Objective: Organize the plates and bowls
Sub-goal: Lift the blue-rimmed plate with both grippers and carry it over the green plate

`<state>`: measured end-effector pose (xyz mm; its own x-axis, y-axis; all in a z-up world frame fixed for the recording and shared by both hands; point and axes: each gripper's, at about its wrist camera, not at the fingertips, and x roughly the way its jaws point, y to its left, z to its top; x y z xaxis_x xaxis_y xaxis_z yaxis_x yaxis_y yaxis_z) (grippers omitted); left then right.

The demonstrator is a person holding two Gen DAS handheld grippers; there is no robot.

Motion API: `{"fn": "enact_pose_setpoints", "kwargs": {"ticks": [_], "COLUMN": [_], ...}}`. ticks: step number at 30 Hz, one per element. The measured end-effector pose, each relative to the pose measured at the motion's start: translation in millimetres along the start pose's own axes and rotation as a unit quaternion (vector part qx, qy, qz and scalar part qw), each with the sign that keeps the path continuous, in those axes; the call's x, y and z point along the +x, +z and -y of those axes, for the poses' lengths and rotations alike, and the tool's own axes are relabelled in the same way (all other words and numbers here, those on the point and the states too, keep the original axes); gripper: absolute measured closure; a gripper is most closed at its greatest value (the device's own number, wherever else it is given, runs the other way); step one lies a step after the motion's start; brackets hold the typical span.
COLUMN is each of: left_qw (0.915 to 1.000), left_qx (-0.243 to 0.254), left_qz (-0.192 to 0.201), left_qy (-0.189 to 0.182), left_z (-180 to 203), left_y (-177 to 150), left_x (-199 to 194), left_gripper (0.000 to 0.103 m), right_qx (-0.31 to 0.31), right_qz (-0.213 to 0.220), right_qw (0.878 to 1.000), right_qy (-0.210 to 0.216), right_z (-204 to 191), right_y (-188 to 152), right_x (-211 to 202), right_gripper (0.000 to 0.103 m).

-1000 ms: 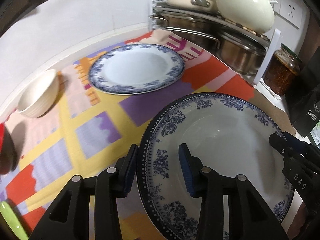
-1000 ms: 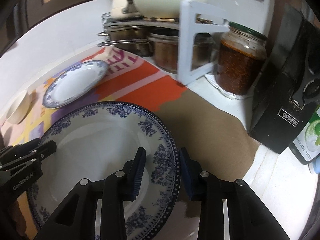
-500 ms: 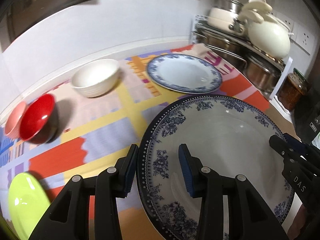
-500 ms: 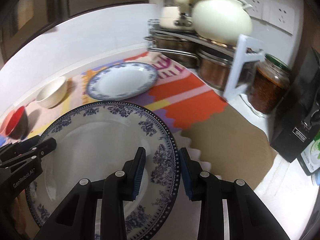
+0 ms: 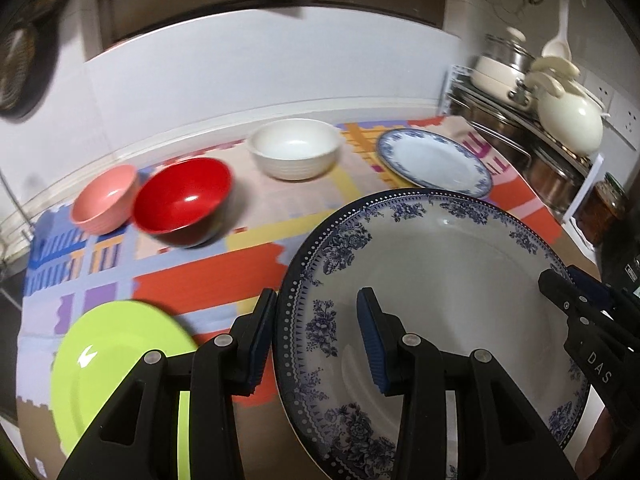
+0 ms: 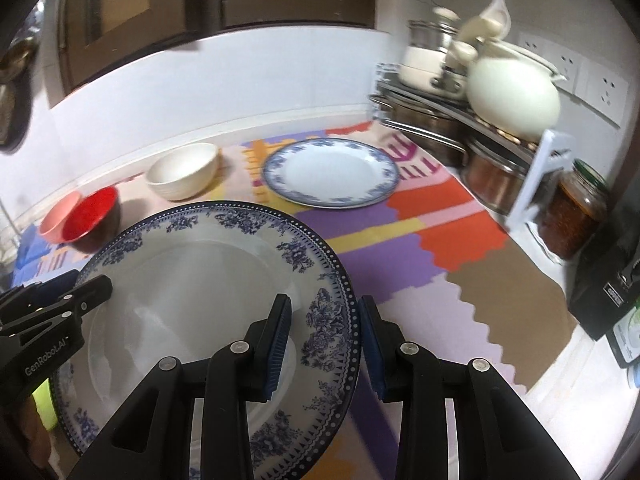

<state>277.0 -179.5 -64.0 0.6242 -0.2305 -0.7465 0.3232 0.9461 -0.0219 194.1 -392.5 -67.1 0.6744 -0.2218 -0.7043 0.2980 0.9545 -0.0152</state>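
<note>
A large blue-and-white floral plate [image 5: 448,276] [image 6: 192,280] hangs above the patterned mat, carried by both grippers. My left gripper [image 5: 316,340] is shut on its left rim; my right gripper [image 6: 324,344] is shut on its right rim. Each gripper shows in the other's view at the plate's far edge. A smaller blue-rimmed plate [image 5: 434,162] [image 6: 330,172] lies flat at the back. A white bowl [image 5: 294,154] [image 6: 184,170], a red bowl [image 5: 184,202] [image 6: 90,218] and a pink bowl [image 5: 106,198] [image 6: 58,216] stand along the back. A lime green plate [image 5: 120,368] lies at the front left.
A metal rack [image 6: 472,128] with steel pots and a cream pot [image 6: 514,98] fills the back right corner. A jar of red paste [image 6: 576,208] and a black appliance [image 6: 608,280] stand on the right. The colourful mat [image 5: 248,240] covers the counter.
Both grippers have carried the large plate to the left and upward. The red, pink and white bowls and the green plate have come into view, and the rack has slid to the right.
</note>
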Motion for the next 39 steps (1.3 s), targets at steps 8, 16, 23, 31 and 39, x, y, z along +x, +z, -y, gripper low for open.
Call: {"fn": "enact_pose_setpoints", "kwargs": {"ticks": [8, 16, 23, 31, 39], "left_qw": [0.9991, 0.9964, 0.9927, 0.9886, 0.9834], "left_qx": [-0.029, -0.061, -0.087, -0.108, -0.130], "left_qz": [0.008, 0.007, 0.004, 0.000, -0.018], "left_qy": [0.028, 0.059, 0.083, 0.104, 0.125], "left_z": [-49, -102, -143, -179, -211], "left_y": [-13, -30, -45, -60, -75], "left_x": [-22, -39, -51, -61, -62], "left_gripper": [0.062, 0.062, 0.062, 0.062, 0.062], "right_qx": [-0.031, -0.062, -0.089, -0.112, -0.133], "right_qz": [0.009, 0.009, 0.006, 0.002, -0.015], "right_qw": [0.999, 0.996, 0.992, 0.987, 0.981], "right_qy": [0.029, 0.061, 0.090, 0.115, 0.139], "right_z": [-50, -102, -150, -194, -230], "right_y": [0, -4, -11, -18, -28], "right_x": [-13, -18, -22, -24, -17], "right_gripper": [0.068, 0.068, 0.068, 0.068, 0.068]}}
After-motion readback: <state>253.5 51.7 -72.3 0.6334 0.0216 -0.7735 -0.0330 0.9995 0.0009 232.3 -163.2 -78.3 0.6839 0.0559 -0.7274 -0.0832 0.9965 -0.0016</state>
